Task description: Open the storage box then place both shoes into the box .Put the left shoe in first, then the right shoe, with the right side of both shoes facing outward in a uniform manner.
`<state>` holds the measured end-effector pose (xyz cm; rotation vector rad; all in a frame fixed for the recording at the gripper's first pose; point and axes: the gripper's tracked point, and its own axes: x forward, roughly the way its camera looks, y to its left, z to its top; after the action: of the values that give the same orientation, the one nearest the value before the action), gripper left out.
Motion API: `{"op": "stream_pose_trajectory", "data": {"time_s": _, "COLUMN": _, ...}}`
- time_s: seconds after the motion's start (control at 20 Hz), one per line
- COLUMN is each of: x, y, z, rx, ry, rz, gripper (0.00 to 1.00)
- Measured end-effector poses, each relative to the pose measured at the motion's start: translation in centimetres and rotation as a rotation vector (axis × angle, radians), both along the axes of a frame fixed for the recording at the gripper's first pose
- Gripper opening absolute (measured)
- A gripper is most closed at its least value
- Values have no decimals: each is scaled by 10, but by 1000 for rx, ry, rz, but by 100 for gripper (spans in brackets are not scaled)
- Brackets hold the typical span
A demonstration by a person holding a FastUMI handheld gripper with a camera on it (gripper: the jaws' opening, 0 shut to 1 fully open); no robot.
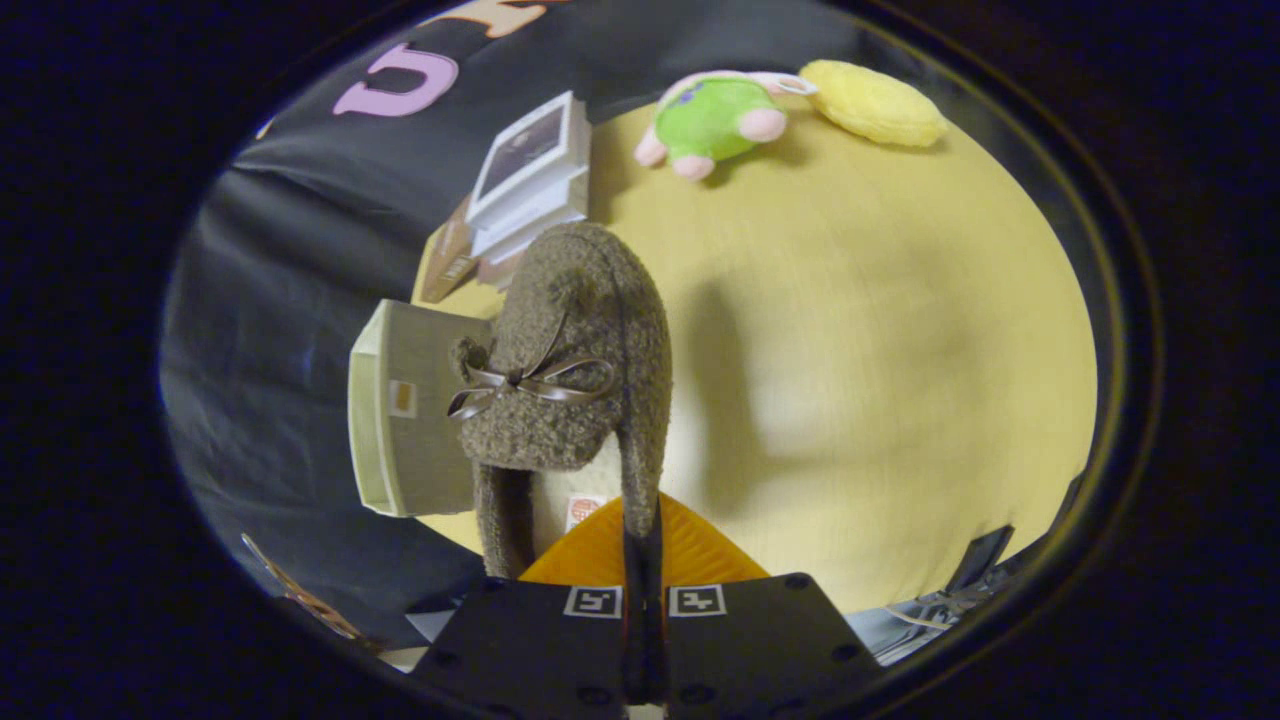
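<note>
A fuzzy grey-brown slipper [575, 350] with a small ribbon bow hangs in the air just ahead of my gripper [643, 540]. Both fingers are shut on the right edge of its heel collar, and the toe points away from me. Behind the slipper, to its left, stands the pale green storage box [400, 420] on the yellow table; a flat panel with a small orange label faces me. I cannot tell whether its lid is open. The slipper hides the box's right part.
Beyond the slipper a stack of white boxes and books [525, 175] sits near the black cloth wall. A green plush toy [715, 120] and a yellow plush [875, 100] lie at the table's far side. The yellow table [880, 350] spreads bare to the right.
</note>
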<state>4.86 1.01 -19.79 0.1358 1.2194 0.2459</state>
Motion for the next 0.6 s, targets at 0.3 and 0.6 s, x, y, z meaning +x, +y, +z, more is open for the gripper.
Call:
{"op": "stream_pose_trajectory", "data": {"time_s": 0.3, "x": -30, "y": 109, "z": 53, "rx": 191, "ry": 4, "rz": 108, "gripper": 3}}
{"op": "stream_pose_trajectory", "data": {"time_s": 0.6, "x": -42, "y": 204, "z": 73, "rx": 343, "ry": 22, "rz": 158, "gripper": 3}}
